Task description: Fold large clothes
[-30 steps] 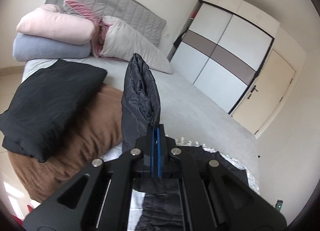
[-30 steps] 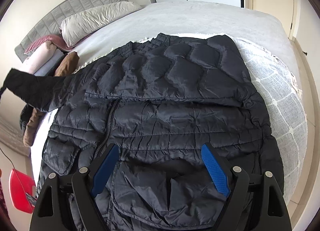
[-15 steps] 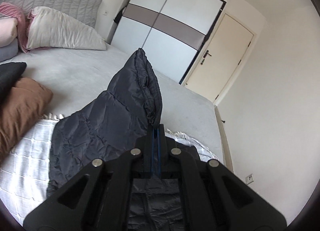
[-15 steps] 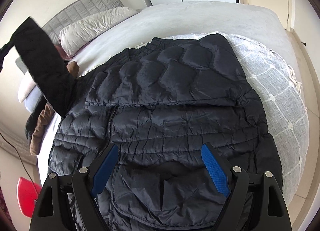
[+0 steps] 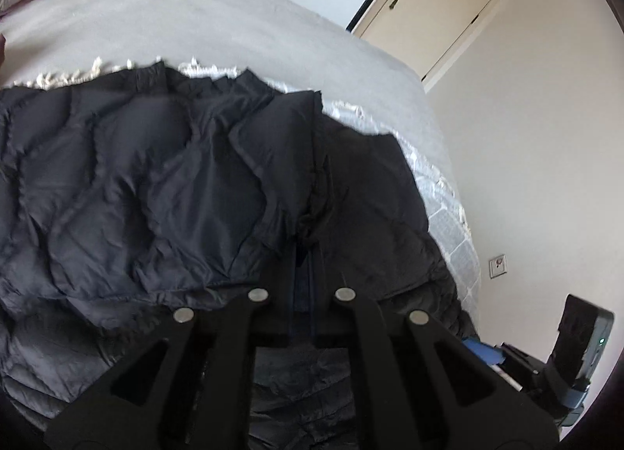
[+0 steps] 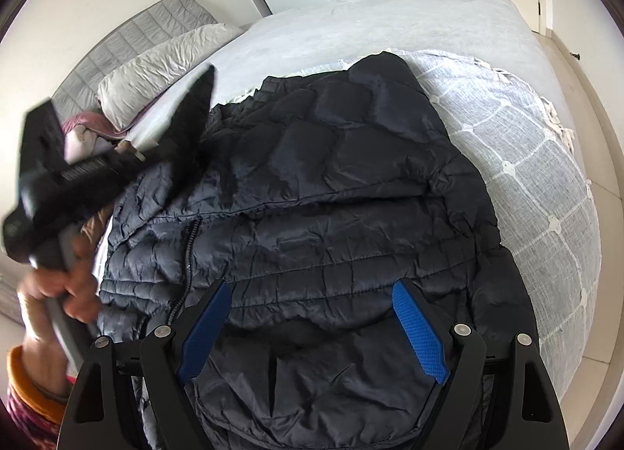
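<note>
A dark navy quilted puffer jacket [image 6: 351, 196] lies front-up on a white checked blanket [image 6: 526, 137] on the bed. My left gripper [image 5: 308, 251] points down over the jacket's body. Its narrow jaws are opening, and the cuff of the sleeve [image 5: 273, 161] is still pinched between them, the sleeve draped across the chest. The right wrist view shows that left gripper [image 6: 78, 176] blurred at the left, held by a person's hand [image 6: 58, 286]. My right gripper [image 6: 312, 329] hovers open over the jacket's hem, its blue pads wide apart with nothing gripped.
Grey bed sheet [image 5: 234, 20] stretches beyond the jacket. A pale pillow [image 6: 163, 59] and grey headboard [image 6: 136, 32] are at the far left. A door [image 5: 448, 1] and a wall socket [image 5: 498, 265] are to the right, past the bed edge.
The left gripper carried the raised sleeve across from the pillow side and down onto the jacket's front. The right gripper shifted only slightly and stayed open.
</note>
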The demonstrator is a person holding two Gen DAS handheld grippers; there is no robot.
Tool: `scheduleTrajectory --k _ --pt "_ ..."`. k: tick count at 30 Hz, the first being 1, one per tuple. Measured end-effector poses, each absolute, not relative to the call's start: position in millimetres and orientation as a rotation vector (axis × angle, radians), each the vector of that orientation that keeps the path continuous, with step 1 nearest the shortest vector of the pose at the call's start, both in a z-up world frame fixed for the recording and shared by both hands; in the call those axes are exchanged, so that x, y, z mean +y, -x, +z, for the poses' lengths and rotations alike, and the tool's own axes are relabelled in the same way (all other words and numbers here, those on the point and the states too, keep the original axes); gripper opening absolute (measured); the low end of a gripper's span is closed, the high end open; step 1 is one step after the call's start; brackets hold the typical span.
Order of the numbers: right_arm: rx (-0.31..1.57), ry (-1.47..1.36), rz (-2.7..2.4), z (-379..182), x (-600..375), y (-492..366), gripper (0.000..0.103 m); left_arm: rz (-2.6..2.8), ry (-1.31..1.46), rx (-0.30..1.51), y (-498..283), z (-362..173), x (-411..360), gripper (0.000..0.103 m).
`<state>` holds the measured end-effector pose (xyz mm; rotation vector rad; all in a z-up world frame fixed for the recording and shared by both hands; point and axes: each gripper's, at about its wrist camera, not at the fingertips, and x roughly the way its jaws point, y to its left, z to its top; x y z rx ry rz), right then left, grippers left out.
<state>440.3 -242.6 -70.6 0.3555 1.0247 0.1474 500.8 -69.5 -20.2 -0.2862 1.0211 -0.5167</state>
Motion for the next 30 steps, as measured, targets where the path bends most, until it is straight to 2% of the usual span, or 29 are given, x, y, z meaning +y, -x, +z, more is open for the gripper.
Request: scheduleTrajectory --k 1,3,4,6,8,13,19,25,30 --pt "1.029 -0.353 0.144 -71.7 -242.5 -440.7 0.086 -0.523 0.286 1.060 -500.8 -26.9 -71.1 0.018" --pt "1.036 -0.345 0.141 -72.2 -242.5 -440.5 0.086 -0.544 0.288 1.082 -492.6 -28.3 -65.4 0.035" --pt "1.037 -0.334 0.140 -70.3 -242.4 -439.8 0.086 -0.556 0.281 1.062 -490.7 -22.5 -58.1 0.038" --pt "1.024 -0.322 0.139 -64.2 -241.9 -437.2 0.086 -0.564 0.256 1.010 -483.2 -5.8 -44.7 0.057" --pt "1.017 -0.320 0.157 -55.7 -238.3 -437.0 0.086 -0.544 0.235 0.949 -478.5 12.4 -19.4 0.062" --pt "1.029 -0.265 0.220 -32.3 -202.3 -463.8 0.086 -0.360 0.137 0.849 -492.7 35.0 57.8 0.062" --pt "0.952 -0.148 0.287 -8.1 -113.5 -529.8 0.086 -0.241 0.173 0.808 -507.9 19.4 122.4 0.062" --pt "0.906 -0.089 0.314 -53.4 -38.0 -588.4 0.086 -0.201 0.054 0.897 -511.7 -43.1 125.6 0.062" --pt "0.990 -0.050 0.176 -108.8 -66.6 -599.2 0.084 -0.203 0.098 0.933 -504.2 -78.3 143.6 0.069"
